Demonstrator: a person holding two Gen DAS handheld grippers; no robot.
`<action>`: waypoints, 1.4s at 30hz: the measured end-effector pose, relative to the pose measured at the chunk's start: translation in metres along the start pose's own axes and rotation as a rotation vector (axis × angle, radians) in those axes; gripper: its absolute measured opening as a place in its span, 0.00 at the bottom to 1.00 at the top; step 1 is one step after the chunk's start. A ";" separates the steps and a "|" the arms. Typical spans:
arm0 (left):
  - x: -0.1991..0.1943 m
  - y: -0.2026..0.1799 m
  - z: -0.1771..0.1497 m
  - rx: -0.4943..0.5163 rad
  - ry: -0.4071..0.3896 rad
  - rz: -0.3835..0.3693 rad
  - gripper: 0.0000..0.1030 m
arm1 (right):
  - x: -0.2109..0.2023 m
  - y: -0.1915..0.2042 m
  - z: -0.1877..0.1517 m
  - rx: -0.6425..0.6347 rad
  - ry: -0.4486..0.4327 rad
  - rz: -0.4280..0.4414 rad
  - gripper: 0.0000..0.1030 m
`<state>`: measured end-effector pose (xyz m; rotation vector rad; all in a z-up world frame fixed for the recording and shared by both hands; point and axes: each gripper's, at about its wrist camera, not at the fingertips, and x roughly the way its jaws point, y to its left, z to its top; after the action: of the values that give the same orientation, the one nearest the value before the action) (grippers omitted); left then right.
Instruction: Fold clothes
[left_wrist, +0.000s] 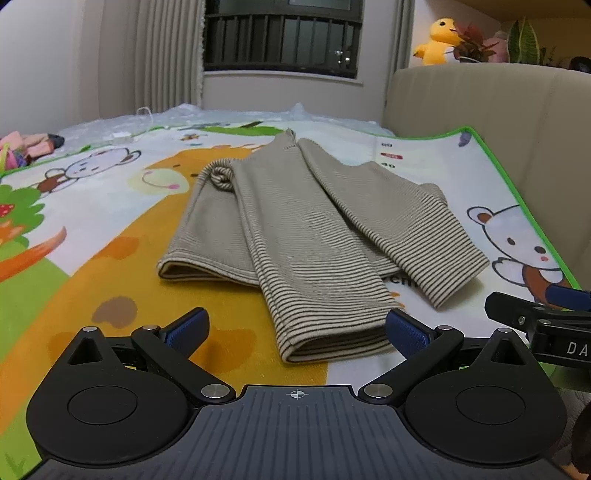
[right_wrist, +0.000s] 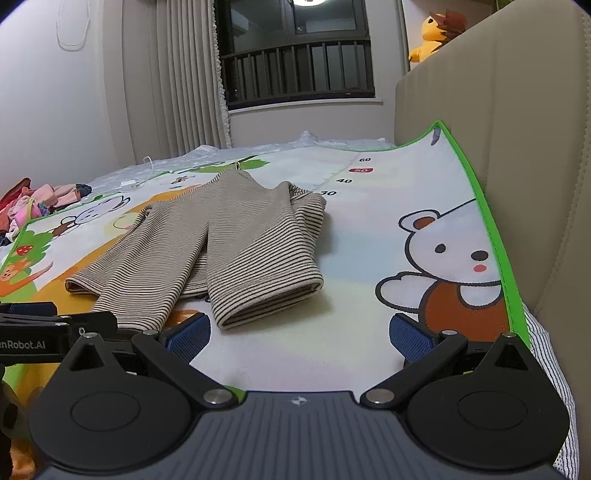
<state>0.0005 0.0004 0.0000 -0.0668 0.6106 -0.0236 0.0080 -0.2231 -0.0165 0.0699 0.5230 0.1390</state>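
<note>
Both claws wide, striped top (left_wrist: 295, 229) on mat (left_wrist: 110, 229), sofa (left_wrist: 498, 99) beside

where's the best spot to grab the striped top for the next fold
Probably the two sleeve cuffs nearest the tools. The striped top lies flat on the play mat with both sleeves folded toward the cameras. The left tool, open, already faces one cuff's open end; the right tool, also open, faces the other. Come in low from the near side and pinch each hem.

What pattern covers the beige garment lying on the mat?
Thin dark horizontal stripes on the beige knit garment, clearest in the left wrist view.
</note>
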 end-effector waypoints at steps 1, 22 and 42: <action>0.001 0.001 0.000 0.000 0.000 -0.001 1.00 | -0.001 0.001 0.000 -0.001 0.000 0.002 1.00; 0.001 0.000 0.001 0.007 -0.005 -0.011 1.00 | 0.005 -0.006 -0.002 -0.001 -0.001 0.005 1.00; 0.002 0.002 0.000 0.007 0.006 -0.016 1.00 | 0.005 -0.005 -0.003 0.008 0.009 0.005 1.00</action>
<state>0.0018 0.0026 -0.0015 -0.0648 0.6161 -0.0410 0.0116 -0.2275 -0.0225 0.0788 0.5320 0.1424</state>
